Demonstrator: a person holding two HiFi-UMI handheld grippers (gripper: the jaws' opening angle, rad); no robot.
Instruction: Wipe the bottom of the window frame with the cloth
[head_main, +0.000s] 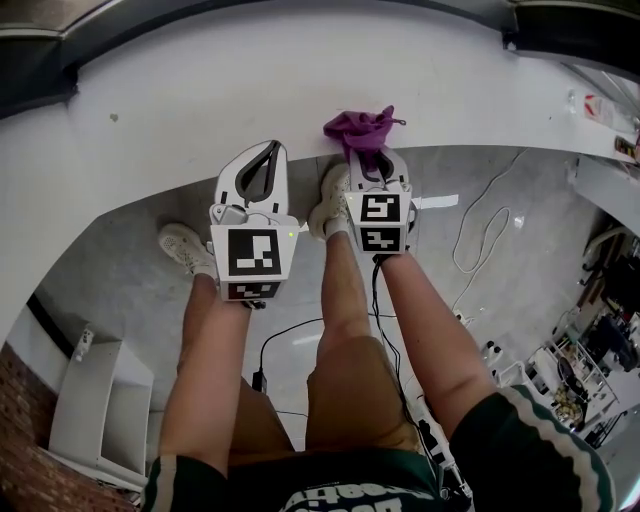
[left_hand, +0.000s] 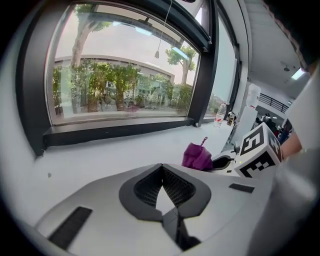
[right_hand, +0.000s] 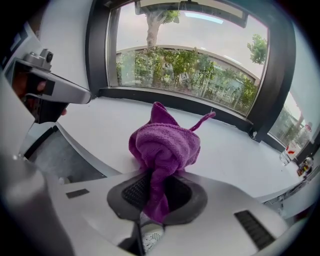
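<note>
Before the dark window frame (right_hand: 175, 102), over the white sill (head_main: 300, 100), a bunched purple cloth (right_hand: 165, 150) bulges just ahead of the right gripper (right_hand: 156, 197), whose own view alone shows its tail pinched between the closed fingers, while the left gripper (left_hand: 162, 187) beside it is closed on nothing.

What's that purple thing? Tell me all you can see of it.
It is a purple cloth, soft and terry-like, bunched into a loose ball with a thin strand sticking out. The right gripper is shut on its lower end, which trails between the jaws. It is held over the white sill, short of the dark window frame.
</note>
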